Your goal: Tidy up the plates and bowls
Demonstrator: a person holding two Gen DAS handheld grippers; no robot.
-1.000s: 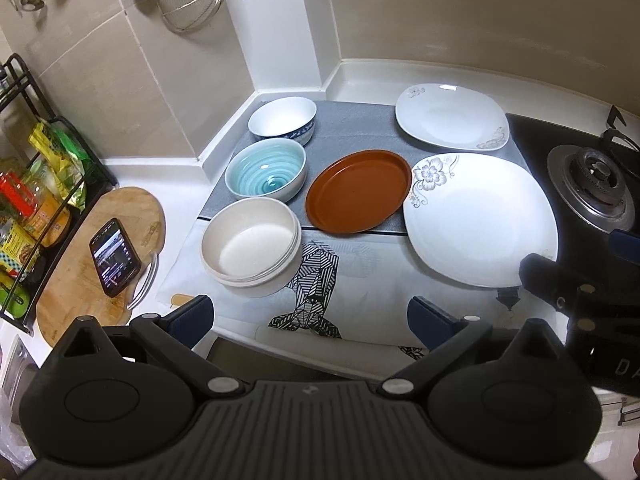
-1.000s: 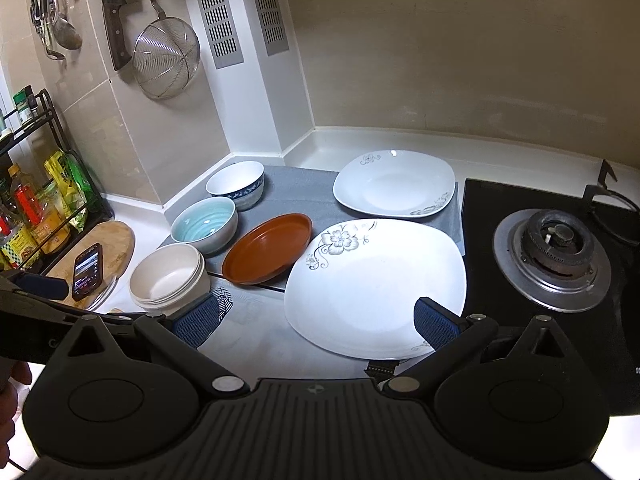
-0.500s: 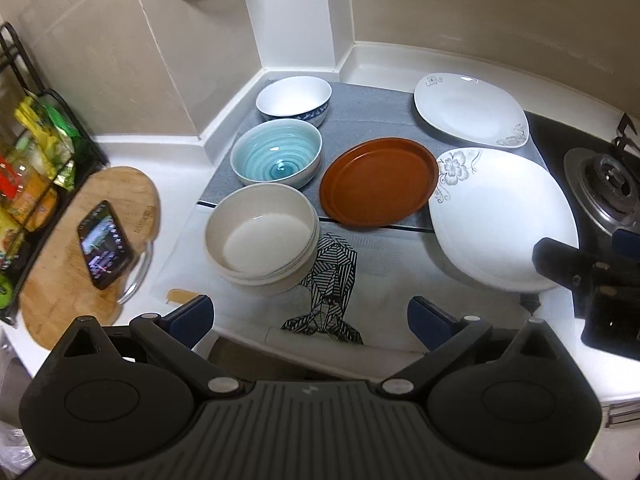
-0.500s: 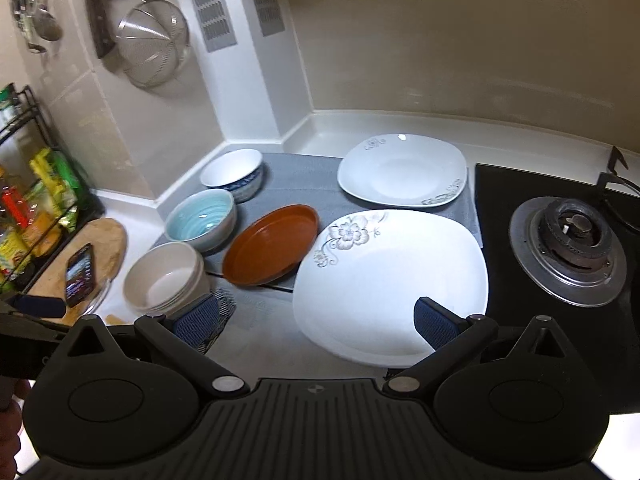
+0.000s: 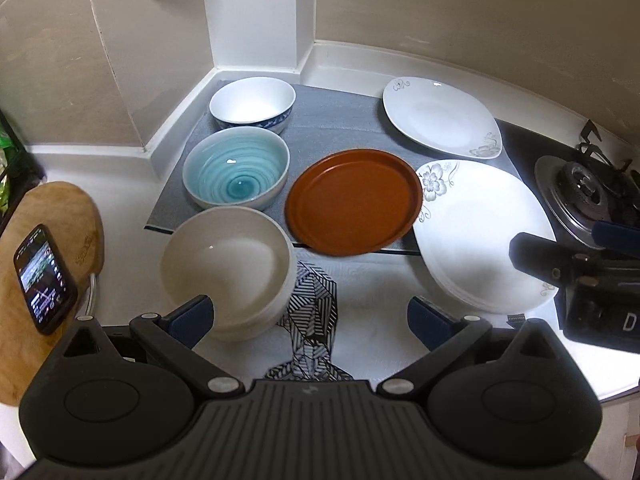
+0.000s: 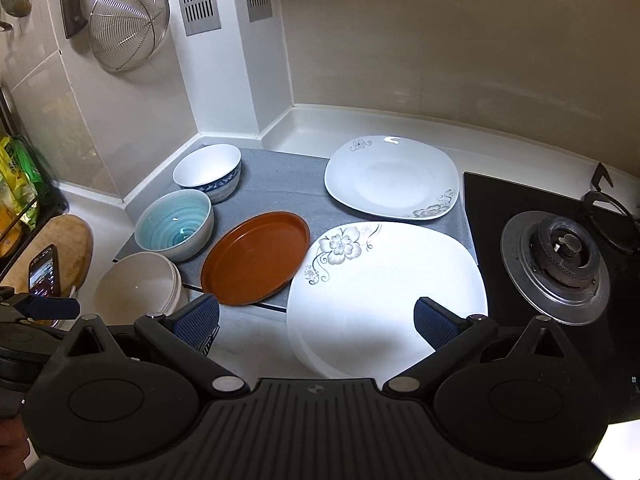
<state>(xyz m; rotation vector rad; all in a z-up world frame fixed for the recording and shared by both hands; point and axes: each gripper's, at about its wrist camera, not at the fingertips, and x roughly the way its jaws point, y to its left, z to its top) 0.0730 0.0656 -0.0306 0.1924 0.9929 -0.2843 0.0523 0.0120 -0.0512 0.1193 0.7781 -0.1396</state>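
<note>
Three bowls stand in a row on the left: a cream bowl stack [image 5: 226, 270] [image 6: 138, 288] nearest, a teal bowl [image 5: 236, 172] [image 6: 174, 226], and a white bowl with blue rim pattern [image 5: 253, 104] [image 6: 207, 172] at the back. A brown plate [image 5: 354, 202] [image 6: 256, 258] lies in the middle. A large white floral plate [image 5: 480, 236] [image 6: 384, 292] and a smaller white plate [image 5: 440, 122] [image 6: 392, 176] lie to the right. My left gripper [image 5: 310, 316] is open and empty, its left finger beside the cream stack. My right gripper [image 6: 316, 320] is open and empty above the large plate's near edge.
A gas burner [image 6: 558, 266] [image 5: 584, 196] sits on the black hob at right. A wooden board [image 5: 48, 240] with a phone [image 5: 44, 278] lies at left, beside a rack of packets [image 6: 18, 196]. A strainer [image 6: 128, 26] hangs on the wall. Grey mat [image 6: 288, 188] under the dishes.
Both grippers have moved forward and lower toward the dishes. The left has closed in on the cream bowl stack, the right on the large floral plate. Nothing was taken hold of.
</note>
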